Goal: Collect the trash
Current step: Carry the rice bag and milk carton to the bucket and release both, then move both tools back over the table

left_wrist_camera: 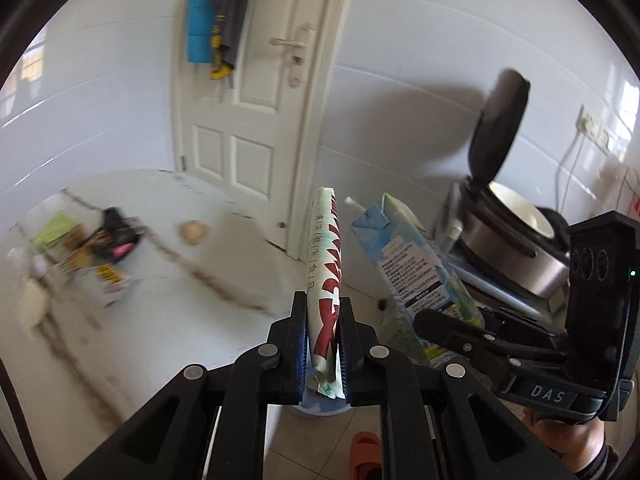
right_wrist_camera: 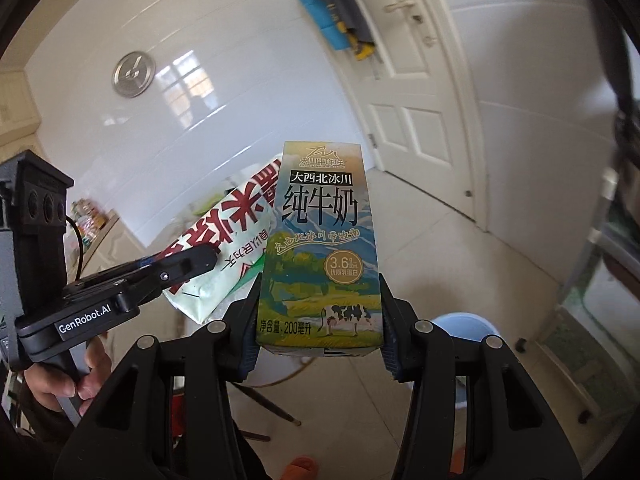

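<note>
1. Walls [right_wrist_camera: 248, 92]: white glossy tiles, with a window reflected in the sheen.
2. Door [left_wrist_camera: 244, 92]: white, panelled, shut, fitted with a lever handle [left_wrist_camera: 289, 42].
3. Garments [left_wrist_camera: 216, 12]: blue, grey and yellow items hang at the top of the door.
4. Round metal disc [right_wrist_camera: 133, 74]: mounted on the wall, left of the door in the right wrist view.
5. Floor [right_wrist_camera: 432, 240]: pale square tiles.
6. Table [left_wrist_camera: 224, 248]: white marble-look top with dark veins, blurred in the left wrist view.
7. Appliance [left_wrist_camera: 516, 236]: metal body, black lid raised, standing near the right-hand wall.
8. Wall socket [left_wrist_camera: 594, 128]: a white cable hangs from it.
9. Light: daylight, diffuse.
</note>
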`<state>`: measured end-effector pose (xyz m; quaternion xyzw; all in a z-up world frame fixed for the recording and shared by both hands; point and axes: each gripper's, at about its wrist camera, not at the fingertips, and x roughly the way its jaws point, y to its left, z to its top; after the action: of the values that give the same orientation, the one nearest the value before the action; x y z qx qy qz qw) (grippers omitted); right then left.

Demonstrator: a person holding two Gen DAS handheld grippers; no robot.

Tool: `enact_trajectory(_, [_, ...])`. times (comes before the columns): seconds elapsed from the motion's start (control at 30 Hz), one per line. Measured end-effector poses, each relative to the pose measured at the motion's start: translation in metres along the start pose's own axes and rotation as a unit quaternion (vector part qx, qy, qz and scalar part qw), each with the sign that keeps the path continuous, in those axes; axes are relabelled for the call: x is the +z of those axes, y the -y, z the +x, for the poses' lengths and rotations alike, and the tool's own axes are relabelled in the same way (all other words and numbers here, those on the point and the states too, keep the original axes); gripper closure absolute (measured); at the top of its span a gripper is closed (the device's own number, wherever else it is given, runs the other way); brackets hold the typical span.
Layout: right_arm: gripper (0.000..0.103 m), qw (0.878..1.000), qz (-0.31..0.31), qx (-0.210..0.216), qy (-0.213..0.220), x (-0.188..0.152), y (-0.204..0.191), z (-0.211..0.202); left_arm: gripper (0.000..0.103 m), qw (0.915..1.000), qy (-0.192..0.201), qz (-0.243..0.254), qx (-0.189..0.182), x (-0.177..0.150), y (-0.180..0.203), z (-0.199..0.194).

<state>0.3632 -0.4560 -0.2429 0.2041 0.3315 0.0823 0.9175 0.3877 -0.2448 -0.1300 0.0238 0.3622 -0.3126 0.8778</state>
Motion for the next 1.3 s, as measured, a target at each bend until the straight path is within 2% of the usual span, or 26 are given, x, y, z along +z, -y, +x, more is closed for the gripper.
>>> enact_trajectory(0.1, [0.057, 0.999, 0.027, -0.019, -0.001, -0.002, 0.032, -0.003, 0.094, 0.9993, -0.028, 0.021, -0.013, 0.008, 0.02, 0.038])
enact_trajectory(0.23, [0.057, 0.998, 0.056, -0.036, -0.008, -0.004, 0.066, 0.002, 0.094, 0.9971, -0.061, 0.044, -0.011, 0.015, 0.038, 0.082])
enact_trajectory(0.5, [0.057, 0.994, 0.096, -0.05, -0.027, -0.009, 0.118, 0.02, 0.089, 0.9938, -0.095, 0.057, -0.001, 0.044, 0.044, 0.166])
enact_trajectory(0.6, [0.057, 0.993, 0.104, -0.05, -0.033, -0.013, 0.13, 0.028, 0.08, 0.9931, -0.1, 0.059, 0.018, 0.05, 0.048, 0.19])
enact_trajectory(0.67, [0.057, 0.992, 0.108, -0.05, -0.038, -0.015, 0.136, 0.033, 0.062, 0.9934, -0.098, 0.053, 0.027, 0.051, 0.05, 0.2])
enact_trajectory(0.7, [0.057, 0.992, 0.109, -0.05, -0.04, -0.016, 0.137, 0.036, 0.06, 0.9935, -0.096, 0.052, 0.031, 0.051, 0.053, 0.204])
enact_trajectory(0.9, [0.057, 0.991, 0.118, -0.047, -0.046, -0.018, 0.143, 0.051, 0.055, 0.9938, -0.093, 0.049, 0.036, 0.05, 0.057, 0.212])
enact_trajectory(0.97, [0.054, 0.991, 0.119, -0.043, -0.045, -0.016, 0.143, 0.054, 0.047, 0.9943, -0.087, 0.047, 0.039, 0.05, 0.057, 0.205])
enact_trajectory(1.1, [0.051, 0.991, 0.118, -0.047, -0.047, -0.015, 0.138, 0.054, 0.042, 0.9954, -0.07, 0.044, 0.047, 0.047, 0.053, 0.174])
enact_trajectory(1.17, [0.045, 0.991, 0.115, -0.046, -0.045, -0.013, 0.133, 0.051, 0.036, 0.9964, -0.059, 0.039, 0.046, 0.047, 0.052, 0.16])
enact_trajectory(1.3, [0.045, 0.993, 0.102, -0.047, -0.036, -0.009, 0.115, 0.038, 0.035, 0.9977, -0.038, 0.032, 0.046, 0.042, 0.047, 0.123])
